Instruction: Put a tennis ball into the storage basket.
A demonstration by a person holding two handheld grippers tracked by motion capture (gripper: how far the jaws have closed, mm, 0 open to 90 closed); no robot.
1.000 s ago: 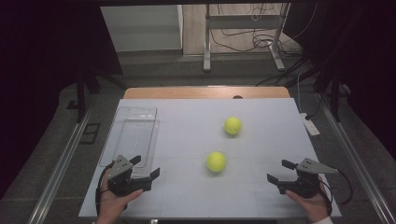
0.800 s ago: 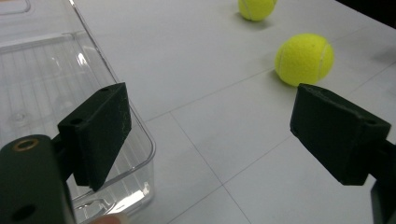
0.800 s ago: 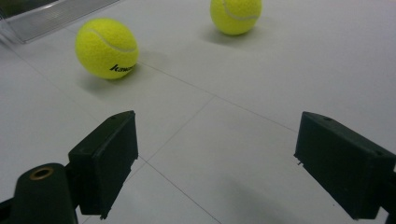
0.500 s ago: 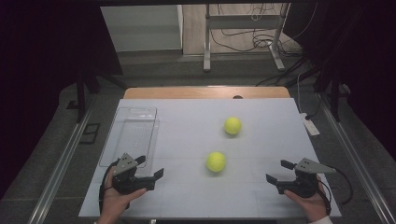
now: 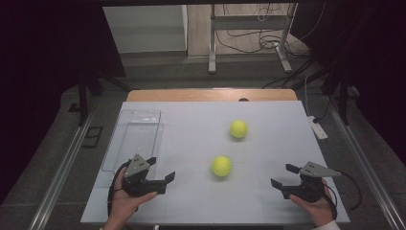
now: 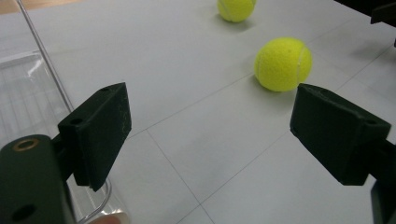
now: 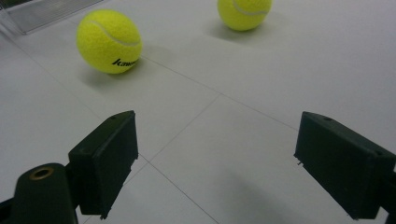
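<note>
Slightly turned toward the nearer yellow felt tennis ball (image 5: 221, 166), the left claw (image 5: 160, 171) stays spread, empty — both balls unmoved, clear plastic tray (image 5: 131, 139) unfilled.

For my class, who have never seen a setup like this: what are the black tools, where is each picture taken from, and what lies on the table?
A person sits at a white table and holds a black two-jaw hand tool in each hand: the left gripper and the right gripper. The high view looks down from above the person. The other two pictures come from small cameras riding on each gripper, looking along its own jaws. On the table lie two yellow felt tennis balls, the nearer ball and the farther ball, plus a clear plastic rectangular tray at the left. Both grippers stand open and hold nothing; each points roughly toward the nearer ball.
</note>
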